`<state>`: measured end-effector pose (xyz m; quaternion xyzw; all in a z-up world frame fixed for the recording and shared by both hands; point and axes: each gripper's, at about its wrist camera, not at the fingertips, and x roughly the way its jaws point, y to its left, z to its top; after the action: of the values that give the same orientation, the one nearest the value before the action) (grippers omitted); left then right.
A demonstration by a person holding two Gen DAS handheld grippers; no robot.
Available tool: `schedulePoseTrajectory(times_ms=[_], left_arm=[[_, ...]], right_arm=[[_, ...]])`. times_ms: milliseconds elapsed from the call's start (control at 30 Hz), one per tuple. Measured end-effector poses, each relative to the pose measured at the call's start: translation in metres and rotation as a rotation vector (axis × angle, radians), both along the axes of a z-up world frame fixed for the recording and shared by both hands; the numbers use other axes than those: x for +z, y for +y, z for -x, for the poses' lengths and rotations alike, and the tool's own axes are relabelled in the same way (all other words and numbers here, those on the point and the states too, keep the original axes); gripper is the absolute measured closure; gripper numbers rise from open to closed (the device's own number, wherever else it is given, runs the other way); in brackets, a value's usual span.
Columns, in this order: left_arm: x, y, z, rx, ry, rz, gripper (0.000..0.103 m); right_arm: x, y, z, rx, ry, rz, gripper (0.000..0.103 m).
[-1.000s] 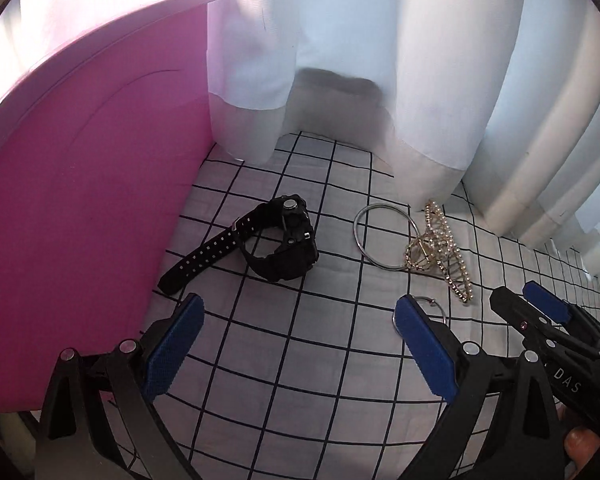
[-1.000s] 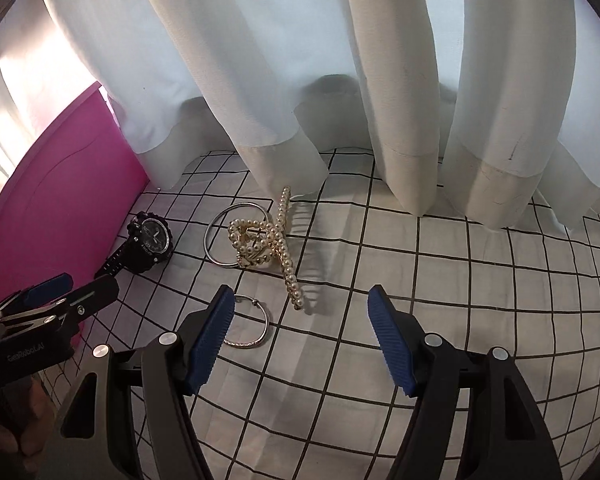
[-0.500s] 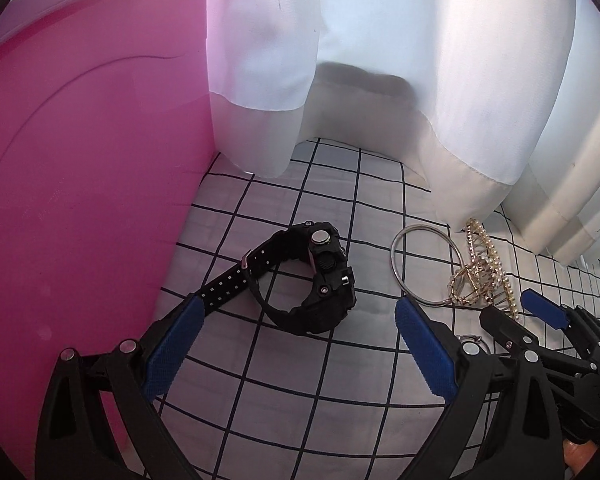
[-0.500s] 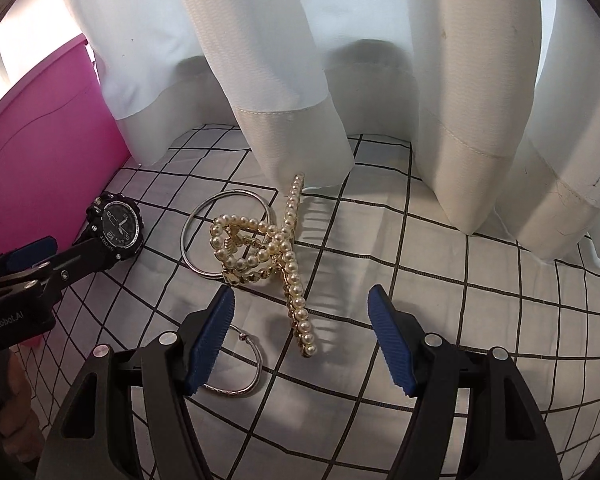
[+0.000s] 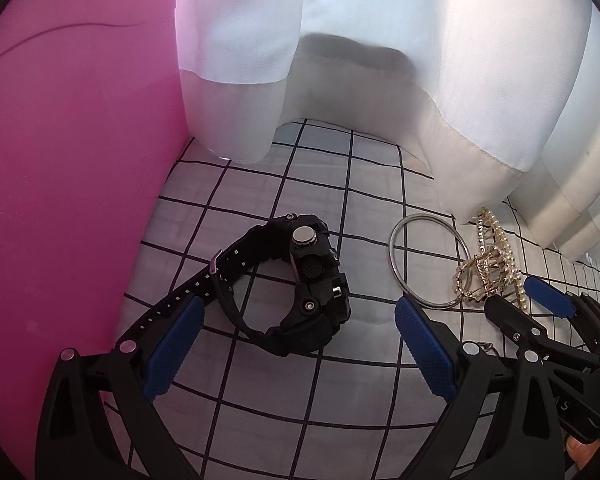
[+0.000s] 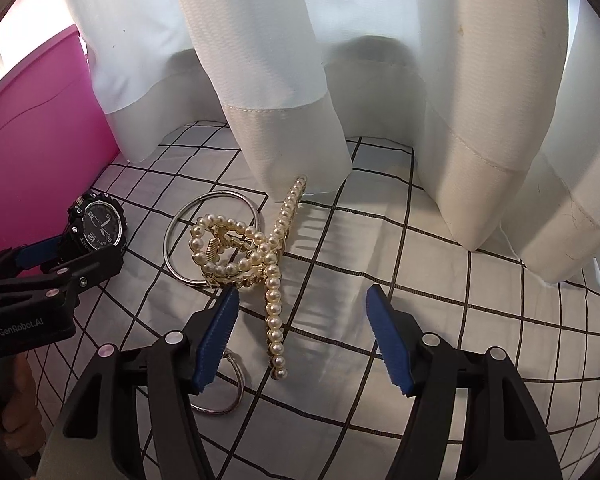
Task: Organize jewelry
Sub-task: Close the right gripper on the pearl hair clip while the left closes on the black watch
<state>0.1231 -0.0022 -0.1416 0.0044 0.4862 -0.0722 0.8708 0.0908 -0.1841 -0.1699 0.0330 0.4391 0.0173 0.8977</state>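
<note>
Left wrist view: we hold our left gripper (image 5: 296, 340) low over the checked cloth (image 5: 260, 420), its 2 blue fingers (image 5: 172, 344) spread wide with nothing clamped between them. The black watch (image 5: 300, 288) lies on the cloth just beyond the tips, roughly centred in the gap, and its strap runs under the left finger. Taking the watch as our landmark, the pink box (image 5: 60, 200) stands close on its left, and the white curtain (image 5: 380, 60) hangs behind it. To the right of the watch lies a silver bangle (image 5: 396, 248), and further right the pearl hair clip (image 5: 488, 264) rests on the bangle's far edge.

From the right wrist view, our right gripper (image 6: 300, 328) is also spread apart and empty, low over the cloth. The pearl hair clip (image 6: 272, 264) lies partly between its tips, with the left fingertip (image 6: 220, 320) close against it, though we cannot tell whether they touch. A small ring (image 6: 224, 400) lies under that finger. The bangle (image 6: 176, 236) sits between clip and watch (image 6: 98, 226).
</note>
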Motion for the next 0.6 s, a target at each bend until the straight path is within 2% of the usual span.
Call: schedulePoseTrajectory(times_ms=[33,100,133,200,233,267,367,600], left_arm=[[-0.001,-0.001,0.0,-0.002,0.004,0.0,0.012],[-0.006,-0.002,-0.001,-0.01,0.025,-0.003,0.025],[-0.007,-0.002,0.0,-0.008,0.03,-0.007,0.026],[-0.009,-0.001,0.002,-0.001,0.026,-0.008,0.033],[-0.009,0.0,0.003,0.003,0.021,-0.014,0.037],[-0.009,0.001,0.005,0.006,0.018,-0.019,0.044],[-0.009,0.003,0.007,-0.008,0.014,-0.012,0.045],[-0.004,0.005,0.021,-0.023,0.003,0.017,0.047]], right_arm=[[0.001,-0.002,0.002,-0.006,-0.004,0.012,0.053],[0.003,-0.006,0.006,-0.008,-0.011,0.012,0.065],[0.005,-0.009,0.009,-0.011,-0.012,0.014,0.068],[0.006,-0.011,0.011,-0.013,-0.015,0.019,0.083],[0.006,-0.011,0.012,-0.008,-0.016,0.016,0.085],[0.006,-0.011,0.013,-0.002,-0.016,0.009,0.089],[0.007,-0.009,0.016,0.008,-0.021,0.0,0.094],[0.01,-0.014,0.028,-0.012,-0.029,-0.055,0.096]])
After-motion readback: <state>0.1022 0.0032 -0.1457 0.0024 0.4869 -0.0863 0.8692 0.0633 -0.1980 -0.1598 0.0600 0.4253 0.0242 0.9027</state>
